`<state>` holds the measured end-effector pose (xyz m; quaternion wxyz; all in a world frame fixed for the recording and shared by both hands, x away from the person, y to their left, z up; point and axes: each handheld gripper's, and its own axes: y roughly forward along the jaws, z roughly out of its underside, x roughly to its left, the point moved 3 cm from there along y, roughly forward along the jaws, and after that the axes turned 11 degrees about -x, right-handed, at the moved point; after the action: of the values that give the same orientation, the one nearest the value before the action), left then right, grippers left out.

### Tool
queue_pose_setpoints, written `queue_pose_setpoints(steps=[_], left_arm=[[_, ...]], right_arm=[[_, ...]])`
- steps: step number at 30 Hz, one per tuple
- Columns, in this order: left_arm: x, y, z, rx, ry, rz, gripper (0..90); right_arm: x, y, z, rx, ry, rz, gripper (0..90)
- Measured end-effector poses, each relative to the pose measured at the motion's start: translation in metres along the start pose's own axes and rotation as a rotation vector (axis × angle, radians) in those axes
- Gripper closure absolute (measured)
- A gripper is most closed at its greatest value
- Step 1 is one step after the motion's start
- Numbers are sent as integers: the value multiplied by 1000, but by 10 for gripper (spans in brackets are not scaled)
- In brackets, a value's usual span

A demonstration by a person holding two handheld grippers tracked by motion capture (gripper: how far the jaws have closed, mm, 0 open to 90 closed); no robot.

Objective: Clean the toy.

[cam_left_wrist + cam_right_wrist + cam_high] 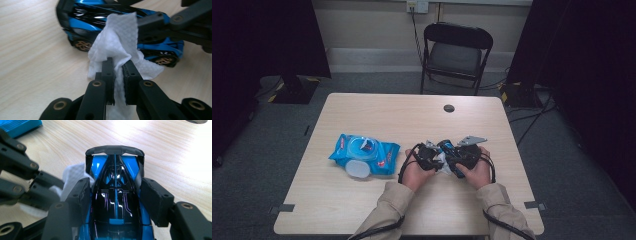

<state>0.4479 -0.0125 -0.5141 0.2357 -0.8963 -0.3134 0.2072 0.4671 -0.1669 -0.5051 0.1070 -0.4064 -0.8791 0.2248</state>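
Observation:
A blue and black toy car (115, 195) with gold wheels rests on the wooden table (377, 112). My right gripper (115, 195) is shut on the car, one pad against each side of its body. My left gripper (118, 72) is shut on a white wet wipe (117, 42), and the wipe lies against the car's side (85, 27). In the high view both grippers meet at the car (451, 156) right of the table's middle, left gripper (432, 157) beside right gripper (462, 157). The wipe (73, 175) shows at the car's left in the right gripper view.
A blue pack of wet wipes (364, 154) with its round lid open lies to the left of my hands. A cable hole (449, 108) is near the table's far edge. A black folding chair (454, 55) stands beyond the table.

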Motion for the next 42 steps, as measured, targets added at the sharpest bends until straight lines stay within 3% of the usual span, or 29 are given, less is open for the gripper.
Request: queue_pose_setpoints(steps=[7,27,36,42], left_arm=[[-11,0,3,0,9,22,818],[-53,6,9,24,92,108,819],[-64,1,13,24,99,158,819],[-64,-4,16,23,111,163,818]], right_arm=[[0,0,0,-2,1,0,422],[-1,-1,1,-12,9,-2,421],[-2,-2,3,-24,18,-12,422],[-3,-3,4,-31,31,-13,417]])
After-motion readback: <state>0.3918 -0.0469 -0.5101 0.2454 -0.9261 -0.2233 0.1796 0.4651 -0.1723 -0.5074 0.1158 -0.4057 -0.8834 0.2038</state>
